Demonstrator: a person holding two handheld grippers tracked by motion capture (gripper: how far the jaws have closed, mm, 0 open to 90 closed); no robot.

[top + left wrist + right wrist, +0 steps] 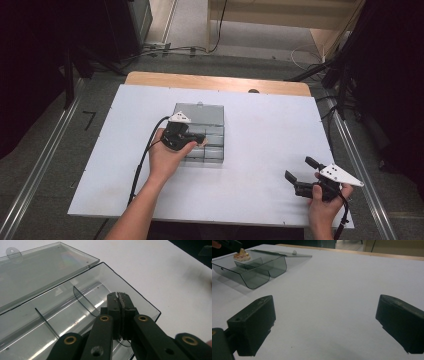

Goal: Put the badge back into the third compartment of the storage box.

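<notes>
High view: left claw (200, 138) held over the clear plastic box (212, 152), tips pointing toward the box's right end, right claw (299, 172) well apart from it near the desk's (260, 125) front right corner. Left gripper view: left claw (120, 300) pressed together, nothing between the pads, tips above the end compartment of the box (75, 307); curved divider (83, 301) just left of the tips, second divider (46, 322) farther left, open lid (42, 267) lying flat beyond the tips on the far side of the box. Right gripper view: right claw (324, 322) spread wide, bare desk (337, 290) between the jaws, nothing gripped; box (254, 270) far ahead and to the left of this claw, a small tan and gold thing (242, 255) at its far left end, too small to tell what.
</notes>
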